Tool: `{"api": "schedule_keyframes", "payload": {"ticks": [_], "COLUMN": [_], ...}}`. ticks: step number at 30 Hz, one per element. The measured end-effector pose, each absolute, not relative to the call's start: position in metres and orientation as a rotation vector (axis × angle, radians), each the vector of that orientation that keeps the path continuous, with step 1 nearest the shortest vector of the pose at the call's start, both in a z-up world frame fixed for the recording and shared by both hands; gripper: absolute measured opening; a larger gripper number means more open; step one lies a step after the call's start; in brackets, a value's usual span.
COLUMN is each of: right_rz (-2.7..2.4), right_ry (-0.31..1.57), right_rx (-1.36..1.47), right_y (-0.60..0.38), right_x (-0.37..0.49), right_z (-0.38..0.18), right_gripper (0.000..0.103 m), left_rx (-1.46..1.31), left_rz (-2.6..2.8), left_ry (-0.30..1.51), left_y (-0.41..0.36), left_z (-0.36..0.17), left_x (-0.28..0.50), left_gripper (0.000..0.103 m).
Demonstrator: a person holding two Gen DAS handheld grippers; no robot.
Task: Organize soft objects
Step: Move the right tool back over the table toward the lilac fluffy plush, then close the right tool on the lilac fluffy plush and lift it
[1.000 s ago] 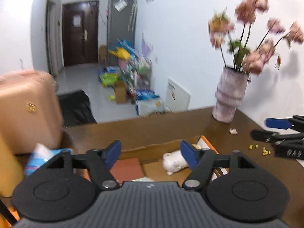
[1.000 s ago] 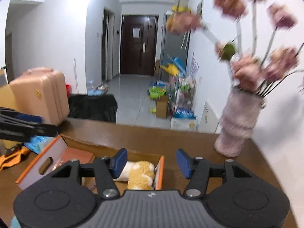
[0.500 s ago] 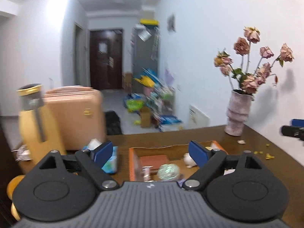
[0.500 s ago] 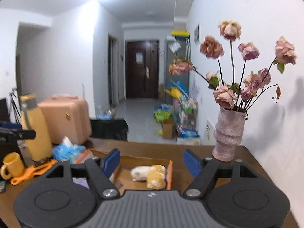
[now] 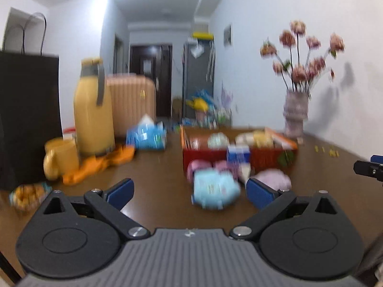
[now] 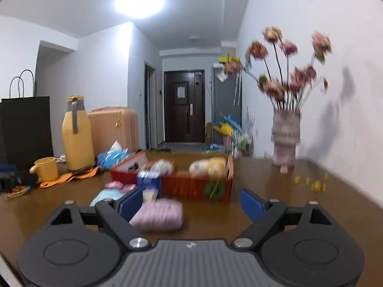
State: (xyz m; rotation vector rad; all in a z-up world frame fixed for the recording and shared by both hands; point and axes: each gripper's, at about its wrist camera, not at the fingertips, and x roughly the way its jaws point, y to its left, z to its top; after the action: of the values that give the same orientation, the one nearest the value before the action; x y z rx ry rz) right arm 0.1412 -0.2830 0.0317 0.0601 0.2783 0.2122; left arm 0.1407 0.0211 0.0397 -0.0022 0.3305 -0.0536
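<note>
Both grippers, left and right, jaws apart, empty, above brown surface. Lilac soft roll and blue plush just before red box.

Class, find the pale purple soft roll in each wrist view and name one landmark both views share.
Left wrist: purple roll lies right of centre, beside the blue plush.
Right wrist: purple roll lies low, left of centre.
Shared landmark: the red box behind it.
</note>
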Motion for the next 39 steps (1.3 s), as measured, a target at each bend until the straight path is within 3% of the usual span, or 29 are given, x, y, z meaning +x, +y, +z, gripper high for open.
{"api": "schedule_keyframes", "payload": {"ticks": [9, 18, 23, 26, 30, 34, 36, 39], "right_rz": [0.232, 0.278, 0.269, 0.290, 0.342, 0.370, 0.399, 0.409], "right_ry": [0.317, 0.395, 0.460, 0.525, 0.599, 0.637, 0.641, 0.645], "right_rx": [0.063, 0.060, 0.082, 0.151, 0.256, 0.286, 0.290, 0.281], "right_y": [-0.272, -0.256, -0.255, -0.263, -0.273, -0.271, -0.269, -0.265], "right_x": [0.149, 0.211, 0.262, 0.298, 0.338, 0.355, 0.356, 0.355], "right_z": [0.021, 0.010, -0.001, -0.008, -0.023, -0.036, -0.039, -0.039], "right_gripper": [0.088, 0.083, 0.073, 0.069, 0.049, 0.044, 0.031, 0.026], "left_rx": [-0.010, -0.053, -0.158, -0.168, -0.245, -0.289, -0.293, -0.285], "left_rz": [-0.058, -0.110, -0.282, -0.323, -0.356, -0.344, -0.360, -0.368], "left_ry": [0.372, 0.472, 0.578, 0.614, 0.671, 0.730, 0.726, 0.725], "left_y": [0.024, 0.015, -0.015, -0.036, -0.050, -0.053, -0.053, -0.052], "left_z": [0.027, 0.009, 0.000, -0.007, -0.017, -0.033, -0.034, -0.034], "left_x": [0.157, 0.210, 0.255, 0.282, 0.315, 0.334, 0.335, 0.333], "left_gripper": [0.103, 0.099, 0.069, 0.063, 0.056, 0.048, 0.041, 0.030]}}
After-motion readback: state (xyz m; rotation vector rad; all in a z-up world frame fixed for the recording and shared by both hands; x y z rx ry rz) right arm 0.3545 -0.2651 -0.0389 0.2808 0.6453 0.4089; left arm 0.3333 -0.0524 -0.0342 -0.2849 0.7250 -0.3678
